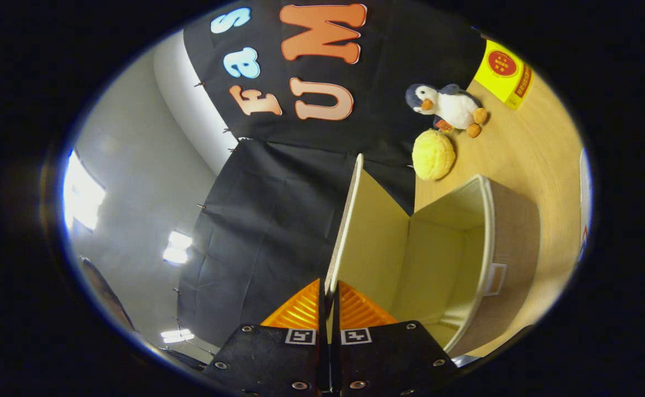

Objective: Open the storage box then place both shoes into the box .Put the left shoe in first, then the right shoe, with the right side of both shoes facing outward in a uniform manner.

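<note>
The gripper (329, 309) is pinching the lid (350, 231) of the storage box (482, 264) edge-on between its pressed-together fingers, the lid's long axis running straight away from them. To the right, the box is standing open and looking empty; both shoes are still waiting to go in. Beyond it, a plush penguin (448, 107) is sitting.

Yellow carton (503, 73) clipped at view's edge
</note>
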`<state>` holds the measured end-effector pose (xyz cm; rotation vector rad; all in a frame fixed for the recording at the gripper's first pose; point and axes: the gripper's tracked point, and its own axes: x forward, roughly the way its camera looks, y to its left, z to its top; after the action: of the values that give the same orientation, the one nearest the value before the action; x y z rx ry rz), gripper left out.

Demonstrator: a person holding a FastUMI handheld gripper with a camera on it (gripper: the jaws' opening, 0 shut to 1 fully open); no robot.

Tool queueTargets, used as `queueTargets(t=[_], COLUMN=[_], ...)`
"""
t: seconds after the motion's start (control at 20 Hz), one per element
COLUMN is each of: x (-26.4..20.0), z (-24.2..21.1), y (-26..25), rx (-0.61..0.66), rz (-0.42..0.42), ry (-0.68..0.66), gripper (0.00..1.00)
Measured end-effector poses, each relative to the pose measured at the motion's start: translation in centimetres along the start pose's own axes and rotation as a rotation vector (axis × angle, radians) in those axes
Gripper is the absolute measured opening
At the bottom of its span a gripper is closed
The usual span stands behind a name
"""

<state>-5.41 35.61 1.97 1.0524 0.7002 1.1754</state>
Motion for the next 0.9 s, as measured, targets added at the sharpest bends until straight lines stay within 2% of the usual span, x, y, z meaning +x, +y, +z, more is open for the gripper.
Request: queueTargets(t=[0.3, 0.4, 0.5, 0.6, 0.65, 0.75, 0.9], x=[7.2, 9.2, 10.5, 11.2, 11.3, 11.1, 9.4], z=[-1.9, -2.3, -2.5, -2.6, -2.8, -3.4, -2.5], y=[2.9, 3.3, 2.6, 2.3, 2.4, 1.9, 0.0], rx=[-0.036, -0.067, -0.118, -0.165, -0.18, -0.199, -0.278], rz=[-0.041, -0.067, -0.134, -0.183, -0.193, -0.218, -0.313], ry=[0.009, 0.008, -0.002, -0.006, 0.003, 0.02, 0.0], gripper=[0.03, 0.07, 0.13, 0.44, 0.77, 0.97, 0.98])
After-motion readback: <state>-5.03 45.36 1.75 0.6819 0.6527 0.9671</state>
